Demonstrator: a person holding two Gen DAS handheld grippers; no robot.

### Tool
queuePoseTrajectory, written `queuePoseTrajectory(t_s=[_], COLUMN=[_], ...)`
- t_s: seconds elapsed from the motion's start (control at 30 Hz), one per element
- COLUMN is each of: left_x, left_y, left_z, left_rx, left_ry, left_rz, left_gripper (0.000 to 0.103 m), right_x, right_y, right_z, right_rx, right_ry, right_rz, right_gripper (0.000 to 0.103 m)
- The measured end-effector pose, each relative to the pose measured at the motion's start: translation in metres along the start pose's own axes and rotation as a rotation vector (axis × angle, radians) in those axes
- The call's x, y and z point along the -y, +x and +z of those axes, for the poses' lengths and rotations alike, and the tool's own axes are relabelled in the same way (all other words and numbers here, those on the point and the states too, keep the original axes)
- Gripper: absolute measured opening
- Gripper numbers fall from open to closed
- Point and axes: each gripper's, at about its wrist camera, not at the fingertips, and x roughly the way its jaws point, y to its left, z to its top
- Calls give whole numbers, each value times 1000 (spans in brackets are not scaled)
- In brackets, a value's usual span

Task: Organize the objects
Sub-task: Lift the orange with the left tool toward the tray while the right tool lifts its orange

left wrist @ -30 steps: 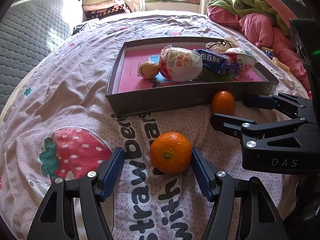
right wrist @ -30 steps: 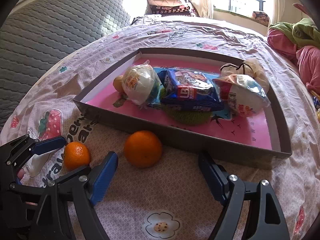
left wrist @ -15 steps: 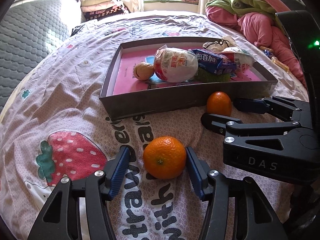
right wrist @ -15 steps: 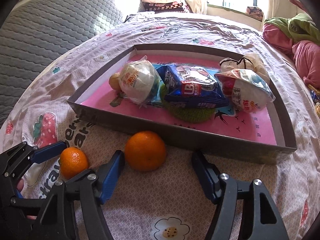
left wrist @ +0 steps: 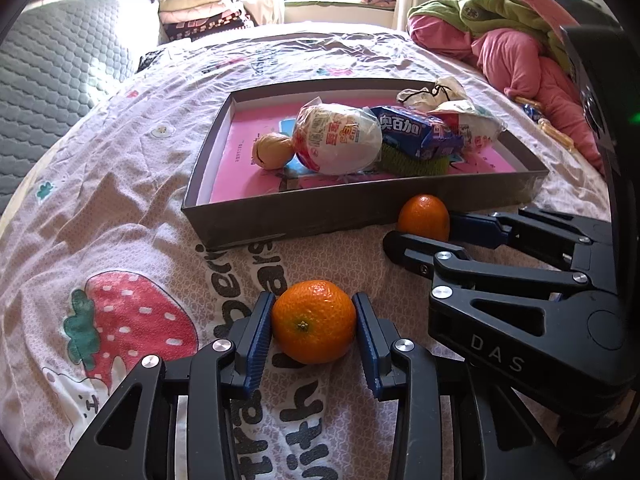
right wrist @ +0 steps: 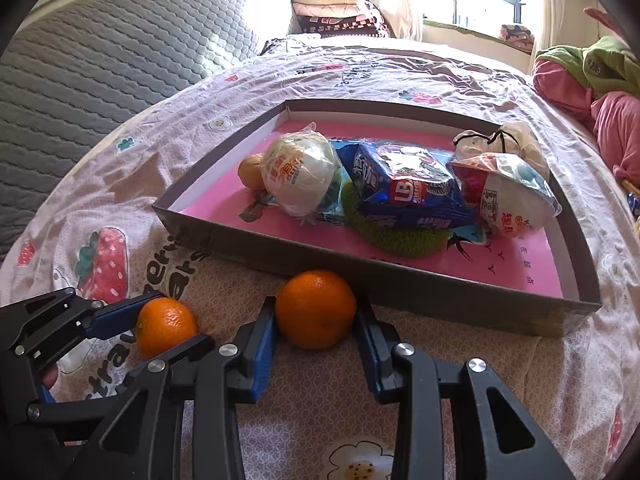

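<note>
Two oranges lie on the patterned bedsheet in front of a shallow grey box with a pink floor [left wrist: 320, 212]. My left gripper [left wrist: 314, 326] is shut on the nearer orange [left wrist: 314, 326], its blue pads touching both sides. My right gripper [right wrist: 316, 316] is shut on the other orange [right wrist: 316, 308], which rests against the box's front wall [right wrist: 400, 276]. Each view shows the other gripper: the right one [left wrist: 424, 224] around its orange [left wrist: 424, 216], and the left one [right wrist: 160, 326] around its orange [right wrist: 166, 326].
The box holds a small round brown fruit [left wrist: 272, 150], white wrapped snack packs [left wrist: 336, 140], a blue biscuit pack [right wrist: 404, 188], a green knitted pad [right wrist: 396, 240] and a drawstring pouch [right wrist: 500, 140]. Grey headboard [right wrist: 100, 52] at left, piled clothes [left wrist: 520, 48] at right.
Both grippers have closed from wide open until their pads touch the oranges. Both moved a little forward toward the box.
</note>
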Motion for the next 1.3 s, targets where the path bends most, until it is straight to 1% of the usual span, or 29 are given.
queuePoseTrajectory(t_s=[0.17, 0.53, 0.8, 1.0, 1.3], left_x=[3, 15, 24, 25, 22], left_y=[-1, -6, -9, -9, -14], left_z=[1, 8, 12, 18, 34], left_rx=[6, 28, 48, 57, 109], left_ry=[0, 11, 21, 6, -24], left_rz=[-8, -22, -16, -19, 3], left_gripper=[40, 40, 40, 40, 40], right_x=[6, 23, 31, 35, 44], right_y=[-4, -18, -27, -34, -52], right_z=[0, 0, 1, 1, 7], right_rx=[2, 19, 35, 51, 99], right_ry=[19, 41, 52, 53, 61], right_rz=[17, 6, -4, -11, -31], right_gripper=[37, 37, 37, 37, 37])
